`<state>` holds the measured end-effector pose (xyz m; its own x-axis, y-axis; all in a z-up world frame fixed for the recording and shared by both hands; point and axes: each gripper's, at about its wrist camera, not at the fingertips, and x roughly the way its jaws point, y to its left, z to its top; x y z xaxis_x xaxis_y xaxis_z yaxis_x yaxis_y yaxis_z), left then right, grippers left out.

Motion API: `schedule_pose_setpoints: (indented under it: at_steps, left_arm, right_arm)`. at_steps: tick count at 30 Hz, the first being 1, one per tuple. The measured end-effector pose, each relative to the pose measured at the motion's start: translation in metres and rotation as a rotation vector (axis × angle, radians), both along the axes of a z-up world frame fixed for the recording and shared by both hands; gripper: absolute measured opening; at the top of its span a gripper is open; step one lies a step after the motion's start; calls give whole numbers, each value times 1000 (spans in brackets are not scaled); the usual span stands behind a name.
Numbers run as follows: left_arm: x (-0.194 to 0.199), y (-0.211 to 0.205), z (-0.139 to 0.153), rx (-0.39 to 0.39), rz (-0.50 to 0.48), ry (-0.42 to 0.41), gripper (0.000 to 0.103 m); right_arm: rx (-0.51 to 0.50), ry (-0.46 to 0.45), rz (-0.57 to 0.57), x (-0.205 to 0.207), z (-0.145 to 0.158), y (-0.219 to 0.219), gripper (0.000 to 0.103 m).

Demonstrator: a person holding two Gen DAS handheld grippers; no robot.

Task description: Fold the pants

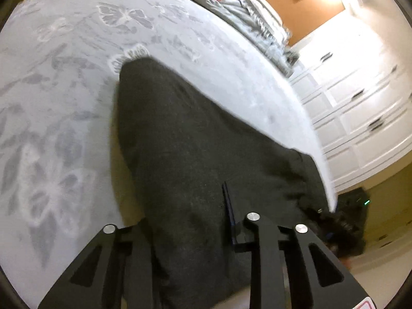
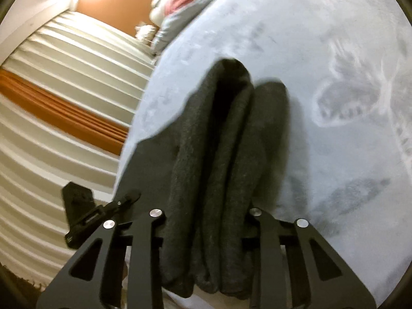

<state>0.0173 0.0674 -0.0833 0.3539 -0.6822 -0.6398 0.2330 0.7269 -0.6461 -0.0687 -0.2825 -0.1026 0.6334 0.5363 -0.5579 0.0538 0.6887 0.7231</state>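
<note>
Dark grey pants (image 1: 180, 128) lie on a pale grey bedspread with butterfly prints (image 1: 64, 90), running away from me toward a rounded far end. The near end drapes up between the jaws of my left gripper (image 1: 190, 221), which is shut on the fabric; a thin blue-edged finger (image 1: 229, 206) shows beside the cloth. In the right wrist view the pants (image 2: 226, 128) are bunched into long folds on the bedspread (image 2: 322, 51). My right gripper (image 2: 206, 219) is shut on that thick bundle, and its fingertips are hidden by the cloth.
The bed's edge runs close on the right in the left wrist view, with white drawers (image 1: 360, 103) and a dark object on the floor (image 1: 355, 206) beyond. Pillows and bedding (image 1: 244, 7) lie at the far end. Pleated curtains (image 2: 64, 103) and a small black device (image 2: 79, 206) stand left of the bed.
</note>
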Motion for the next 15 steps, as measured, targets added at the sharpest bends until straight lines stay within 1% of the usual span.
schedule_pose_setpoints:
  at_steps: [1, 2, 4, 5, 6, 7, 8, 9, 10, 11, 12, 14, 15]
  left_arm:
    - [-11, 3, 12, -6, -12, -12, 19]
    - [-18, 4, 19, 9, -23, -25, 19]
    - [-32, 2, 21, 59, -42, -21, 21]
    - [-36, -1, 13, 96, -53, 8, 25]
    - [-38, -2, 5, 124, -55, 31, 26]
    - [-38, -3, -4, 147, -51, 58, 26]
    - [-40, 0, -12, 148, -27, 88, 32]
    - [-43, 4, -14, 131, 0, 93, 36]
    - [-46, 8, -13, 114, 19, 93, 39]
    - [-50, 12, -9, 106, 34, 89, 48]
    - [-52, 15, -6, 98, 41, 77, 52]
    - [-58, 18, 1, 112, 54, 48, 52]
    - [-56, 18, 3, 130, 59, 37, 54]
  right_arm:
    - [-7, -13, 12, -7, 13, 5, 27]
    - [-22, -14, 25, -13, 20, 8, 27]
    - [-71, 14, 25, -26, 28, 12, 31]
    - [-91, 34, 16, -28, 24, 11, 37]
    - [-145, 87, 4, -30, 14, 10, 41]
    - [-213, 161, -22, -30, 3, 8, 43]
    - [-215, 194, -36, -31, -4, 6, 45]
    - [-175, 175, -54, -34, -3, 3, 48]
    - [-186, 146, -91, -40, 6, 4, 48]
    - [-232, 130, -111, -43, 13, 6, 49]
    - [-302, 107, -135, -45, 22, 9, 49]
    - [-405, 54, -156, -44, 40, 16, 49]
    - [-411, 39, -150, -41, 43, 17, 49]
